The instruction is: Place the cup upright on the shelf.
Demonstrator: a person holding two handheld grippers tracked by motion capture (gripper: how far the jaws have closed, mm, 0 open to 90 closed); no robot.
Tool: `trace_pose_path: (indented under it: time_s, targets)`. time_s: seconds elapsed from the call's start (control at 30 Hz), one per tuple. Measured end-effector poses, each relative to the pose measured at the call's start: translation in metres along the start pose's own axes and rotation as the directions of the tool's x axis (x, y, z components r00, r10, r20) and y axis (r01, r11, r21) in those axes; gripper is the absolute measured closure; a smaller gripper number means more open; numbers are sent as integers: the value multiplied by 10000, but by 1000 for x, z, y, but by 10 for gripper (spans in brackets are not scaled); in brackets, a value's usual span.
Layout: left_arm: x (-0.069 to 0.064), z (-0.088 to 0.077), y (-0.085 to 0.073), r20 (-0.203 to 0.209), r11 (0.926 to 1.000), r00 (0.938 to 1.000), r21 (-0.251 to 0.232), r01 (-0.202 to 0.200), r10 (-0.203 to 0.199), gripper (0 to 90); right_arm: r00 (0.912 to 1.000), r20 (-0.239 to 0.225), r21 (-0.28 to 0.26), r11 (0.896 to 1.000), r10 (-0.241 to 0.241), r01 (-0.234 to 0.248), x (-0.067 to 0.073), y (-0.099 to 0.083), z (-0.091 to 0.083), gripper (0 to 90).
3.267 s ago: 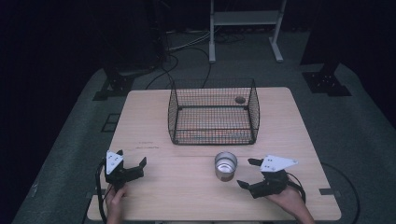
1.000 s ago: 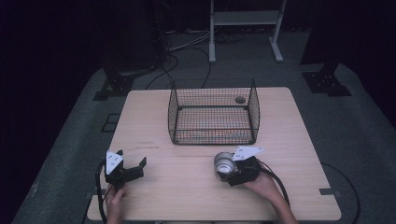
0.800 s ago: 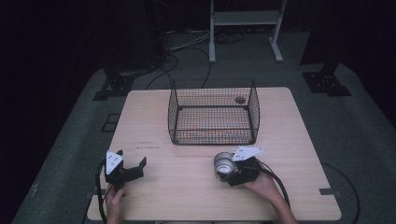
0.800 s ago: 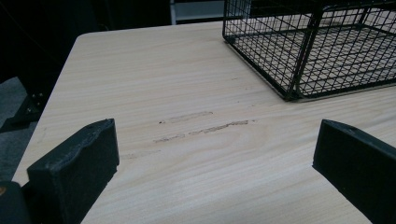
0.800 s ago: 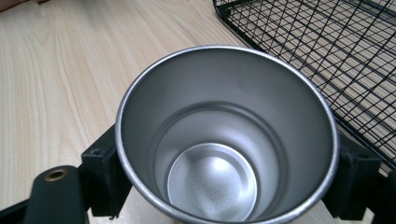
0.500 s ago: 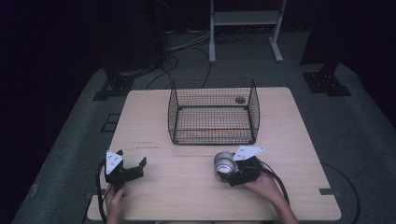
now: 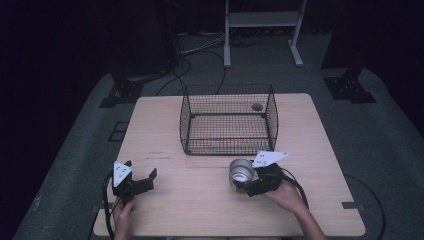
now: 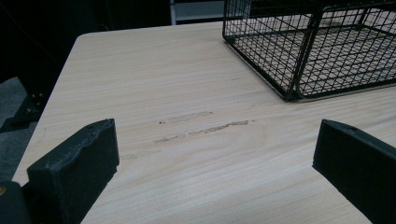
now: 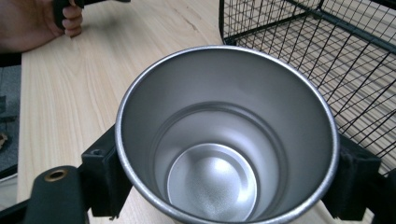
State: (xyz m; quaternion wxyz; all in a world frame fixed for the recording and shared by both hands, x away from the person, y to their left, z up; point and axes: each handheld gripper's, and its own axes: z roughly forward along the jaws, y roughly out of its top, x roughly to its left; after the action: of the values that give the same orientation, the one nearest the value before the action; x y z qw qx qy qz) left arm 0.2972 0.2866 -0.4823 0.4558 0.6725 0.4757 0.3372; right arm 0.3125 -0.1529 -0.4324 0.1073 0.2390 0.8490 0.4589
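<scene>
A shiny, empty metal cup (image 7: 242, 173) (image 9: 224, 140) stands on the wooden table (image 7: 200, 210) just in front of the black wire basket (image 7: 229, 119). My right gripper (image 7: 246, 183) (image 9: 229, 177) is shut on the cup, one jaw pressed against each side of its wall. At the table's front left, my left gripper (image 7: 141, 181) (image 8: 210, 158) is open over bare wood, with nothing between its jaws.
The wire basket (image 8: 308, 46) (image 9: 327, 51) sits at the table's middle back with a small round object (image 7: 257, 106) at its far right corner. Faint scuff marks (image 8: 201, 128) cross the wood ahead of the left gripper. Dark floor, cables and stand legs surround the table.
The right gripper moved left from the table's front right to the cup and shut on it. Over the last second it has held still. The left gripper has not moved.
</scene>
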Motion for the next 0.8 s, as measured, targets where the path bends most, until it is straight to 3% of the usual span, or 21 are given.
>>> trace_pose_path:
  time_s: [0.8]
  targets:
    - [0,0,0,7,10000,10000,-14,19,-19,0,9996,-284,-278,9996,49,-57,-6,41,-14,179]
